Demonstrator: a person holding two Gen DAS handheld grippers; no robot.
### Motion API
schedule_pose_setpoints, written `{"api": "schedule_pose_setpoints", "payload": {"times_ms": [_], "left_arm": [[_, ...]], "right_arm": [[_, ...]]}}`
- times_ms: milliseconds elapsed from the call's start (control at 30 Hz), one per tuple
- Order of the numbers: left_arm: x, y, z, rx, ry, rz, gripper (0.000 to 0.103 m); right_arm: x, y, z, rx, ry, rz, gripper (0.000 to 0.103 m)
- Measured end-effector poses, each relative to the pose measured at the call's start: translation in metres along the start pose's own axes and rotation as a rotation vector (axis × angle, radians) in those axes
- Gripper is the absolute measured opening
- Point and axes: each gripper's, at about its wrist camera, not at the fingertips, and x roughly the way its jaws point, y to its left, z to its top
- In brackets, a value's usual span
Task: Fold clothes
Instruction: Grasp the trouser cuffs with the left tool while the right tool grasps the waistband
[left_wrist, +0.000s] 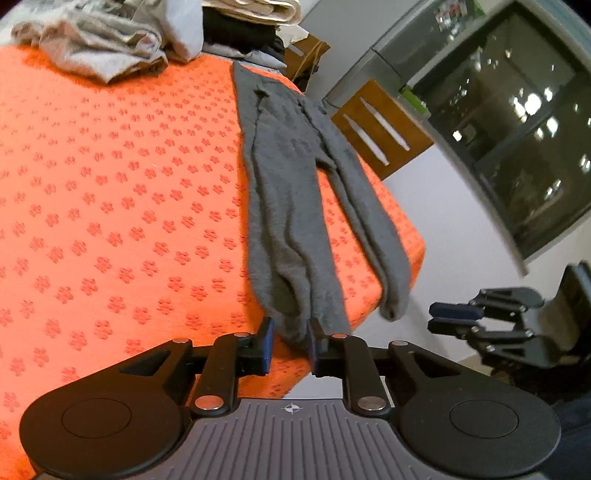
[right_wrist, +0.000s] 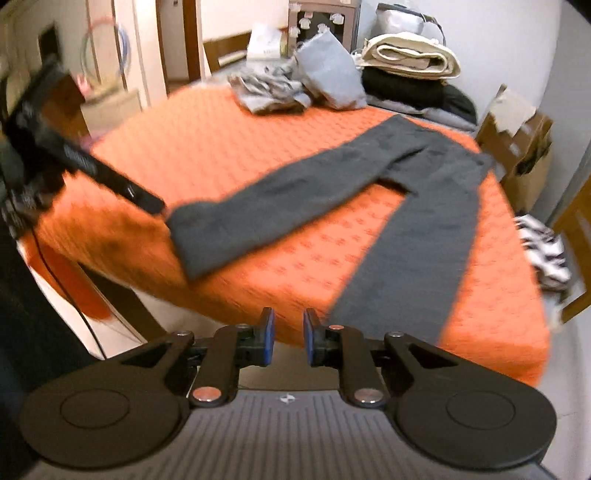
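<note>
Grey trousers lie flat on the orange bedspread, waist far away and both legs running toward the bed's near edge. In the right wrist view the trousers spread in a V. My left gripper is open by a narrow gap; one leg's hem lies between the pads, and they do not pinch it. The left gripper shows blurred beside that hem. My right gripper is also narrowly open and holds nothing, just left of the other leg's hem. The right gripper hangs off the bed's corner.
A pile of crumpled grey clothes sits at the far end of the bedspread, with a folded cream blanket on dark garments behind. A cardboard box, a striped cloth and a wooden chair stand right of the bed.
</note>
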Motion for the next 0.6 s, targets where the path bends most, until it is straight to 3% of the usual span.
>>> {"api": "schedule_pose_setpoints", "payload": {"times_ms": [100,233,333,400,600], "left_arm": [[0.000,-0.004,0.005,0.054,0.007,-0.006,0.019],[0.009,-0.005,0.012,0.130,0.054,-0.080,0.019],[0.018,0.000,0.016,0.185,0.098,-0.126,0.019],[0.024,0.007,0.019,0.199,0.129,-0.140,0.007],[0.031,0.020,0.032,0.190,0.162,-0.199,0.005]], "right_arm": [[0.007,0.008,0.009,0.082,-0.021,0.050,0.020],[0.020,0.021,0.014,0.228,-0.036,0.077,0.020],[0.029,0.036,0.013,0.301,-0.056,0.050,0.020],[0.036,0.046,0.012,0.354,-0.067,0.030,0.022],[0.058,0.076,0.018,0.428,-0.078,-0.072,0.026]]}}
